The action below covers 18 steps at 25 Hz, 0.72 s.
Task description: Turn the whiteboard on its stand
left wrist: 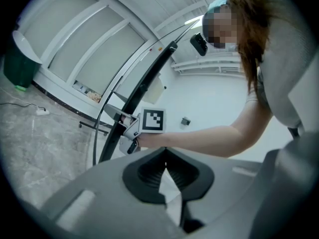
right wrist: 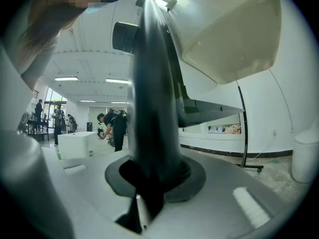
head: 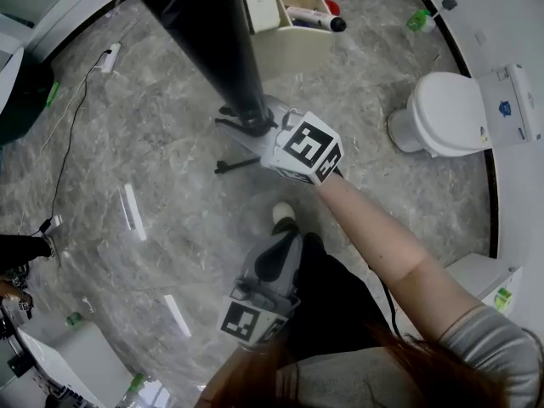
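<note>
The whiteboard shows edge-on as a thick black frame (head: 212, 32) that slants from the top left to the middle of the head view. Its cream pen tray (head: 285, 19) holds markers. My right gripper (head: 255, 126) is shut on that black frame edge (right wrist: 152, 83), which runs up between the jaws. The left gripper view shows the same grip, with the right gripper (left wrist: 127, 126) on the frame (left wrist: 144, 83). My left gripper (head: 276, 257) hangs lower and nearer the person, apart from the board. Its jaw tips (left wrist: 165, 153) meet with nothing between them.
A stand foot with a caster (head: 234, 166) lies on the grey marble floor below the board. A white toilet-like unit (head: 446, 113) stands to the right. A cable (head: 72, 134) and white strips (head: 132, 211) lie at the left. People stand by a white table (right wrist: 77, 143) far behind.
</note>
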### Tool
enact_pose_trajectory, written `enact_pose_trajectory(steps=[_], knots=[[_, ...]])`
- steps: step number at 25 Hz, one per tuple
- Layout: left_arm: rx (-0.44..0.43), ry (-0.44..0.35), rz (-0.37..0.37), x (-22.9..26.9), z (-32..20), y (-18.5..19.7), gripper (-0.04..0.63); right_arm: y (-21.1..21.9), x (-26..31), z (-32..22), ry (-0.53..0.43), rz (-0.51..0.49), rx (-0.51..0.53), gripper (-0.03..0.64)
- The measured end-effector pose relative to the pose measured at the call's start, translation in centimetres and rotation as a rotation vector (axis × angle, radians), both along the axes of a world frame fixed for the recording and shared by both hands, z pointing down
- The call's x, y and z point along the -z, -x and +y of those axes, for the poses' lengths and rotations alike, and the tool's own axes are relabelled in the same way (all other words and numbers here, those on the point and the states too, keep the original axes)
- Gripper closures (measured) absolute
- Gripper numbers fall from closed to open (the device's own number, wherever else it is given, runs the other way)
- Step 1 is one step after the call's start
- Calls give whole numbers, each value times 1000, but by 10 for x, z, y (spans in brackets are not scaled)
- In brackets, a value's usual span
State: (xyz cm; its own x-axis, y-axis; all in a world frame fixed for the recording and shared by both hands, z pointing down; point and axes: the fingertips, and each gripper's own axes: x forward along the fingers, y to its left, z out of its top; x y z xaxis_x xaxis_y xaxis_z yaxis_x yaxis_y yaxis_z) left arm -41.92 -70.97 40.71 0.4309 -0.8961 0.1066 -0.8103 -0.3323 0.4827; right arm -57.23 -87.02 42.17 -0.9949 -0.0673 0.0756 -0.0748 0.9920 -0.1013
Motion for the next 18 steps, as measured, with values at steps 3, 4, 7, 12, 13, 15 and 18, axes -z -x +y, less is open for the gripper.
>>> enact_pose_trajectory(steps=[3, 4, 7, 12, 13, 15, 18], knots=[[-5, 7, 0, 5, 6, -12, 594, -11, -1, 18, 2, 1, -5, 551], [-6, 2, -4, 6, 8, -15, 594, -14, -1, 24, 2, 0, -7, 551], [2, -10, -16, 8, 13, -21, 594, -21, -1, 36, 1, 2, -12, 551], [32, -28, -9, 13, 29, -31, 594, -29, -1, 54, 1, 4, -22, 549], [37, -26, -10, 13, 34, -34, 594, -31, 0, 58, 2, 3, -23, 549], [52, -21, -8, 10, 43, -37, 594, -35, 0, 65, 3, 2, -26, 549], [70, -17, -19, 6, 54, -37, 594, -38, 0, 72, 3, 3, -32, 549]])
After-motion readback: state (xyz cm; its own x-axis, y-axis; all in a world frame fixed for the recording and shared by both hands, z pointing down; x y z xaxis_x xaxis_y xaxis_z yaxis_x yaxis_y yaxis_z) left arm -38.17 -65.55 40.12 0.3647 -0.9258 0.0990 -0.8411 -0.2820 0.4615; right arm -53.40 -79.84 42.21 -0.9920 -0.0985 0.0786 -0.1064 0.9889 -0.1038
